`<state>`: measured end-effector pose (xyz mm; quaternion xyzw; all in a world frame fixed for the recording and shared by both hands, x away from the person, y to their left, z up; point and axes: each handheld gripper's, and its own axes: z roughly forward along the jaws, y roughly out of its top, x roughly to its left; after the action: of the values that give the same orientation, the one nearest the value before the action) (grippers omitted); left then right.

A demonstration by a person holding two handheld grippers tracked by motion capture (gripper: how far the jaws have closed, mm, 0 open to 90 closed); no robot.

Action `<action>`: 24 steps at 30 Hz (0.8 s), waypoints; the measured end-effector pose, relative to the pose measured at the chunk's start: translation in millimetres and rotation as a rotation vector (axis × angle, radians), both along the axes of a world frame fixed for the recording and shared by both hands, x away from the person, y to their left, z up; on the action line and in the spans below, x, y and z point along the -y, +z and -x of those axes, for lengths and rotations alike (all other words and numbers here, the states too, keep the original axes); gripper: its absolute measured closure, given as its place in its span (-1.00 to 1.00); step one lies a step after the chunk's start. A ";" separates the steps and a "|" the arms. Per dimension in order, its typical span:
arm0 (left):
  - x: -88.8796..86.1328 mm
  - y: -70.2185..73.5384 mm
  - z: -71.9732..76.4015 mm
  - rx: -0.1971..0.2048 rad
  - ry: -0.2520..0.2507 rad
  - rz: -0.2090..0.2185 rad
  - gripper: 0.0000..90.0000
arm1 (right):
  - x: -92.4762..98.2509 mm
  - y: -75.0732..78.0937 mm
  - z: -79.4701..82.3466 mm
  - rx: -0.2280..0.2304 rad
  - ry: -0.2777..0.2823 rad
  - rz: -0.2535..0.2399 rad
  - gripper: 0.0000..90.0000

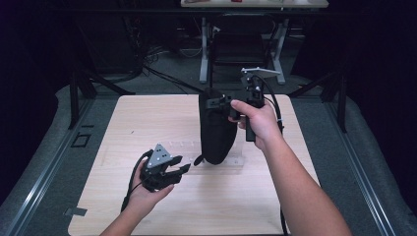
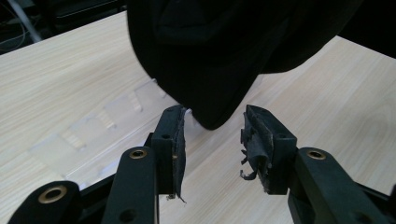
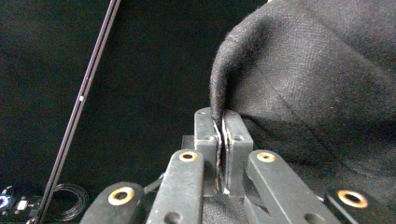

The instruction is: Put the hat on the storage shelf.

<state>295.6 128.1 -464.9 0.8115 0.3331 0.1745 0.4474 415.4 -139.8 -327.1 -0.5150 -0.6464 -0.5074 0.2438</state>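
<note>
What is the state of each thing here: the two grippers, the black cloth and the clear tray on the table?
Right gripper: shut on the black cloth, raised above the table.
Black cloth: hanging from its pinched edge, lower end near the table.
Left gripper: open, just below the cloth's lower tip, holding nothing.
Clear plastic tray: lying flat on the table.

Black cloth bag (image 1: 216,129) hangs over table (image 1: 147,123) centre, pinched at its top edge by right gripper (image 1: 223,102); its lower end is just beyond the parted jaws of left gripper (image 1: 178,166). Clear acrylic piece (image 1: 194,146) lies flat beneath the bag. Bare tabletop to left, right and near edge.
</note>
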 end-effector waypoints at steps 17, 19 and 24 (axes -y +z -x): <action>23.3 -7.3 -7.7 -0.008 -0.013 -0.036 0.79 | -10.9 -1.8 -0.3 0.003 0.010 -0.015 0.92; 25.0 -7.6 -6.6 0.004 -0.010 -0.048 0.82 | -10.3 -1.9 0.2 0.005 0.009 -0.015 0.92; 26.1 -7.7 -5.5 0.014 -0.008 -0.059 0.85 | -9.2 -1.2 1.0 0.009 0.008 -0.020 0.84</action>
<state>301.0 102.0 -472.6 0.8243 0.3214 0.1884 0.4264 414.4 -130.6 -328.3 -0.5078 -0.6445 -0.5150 0.2481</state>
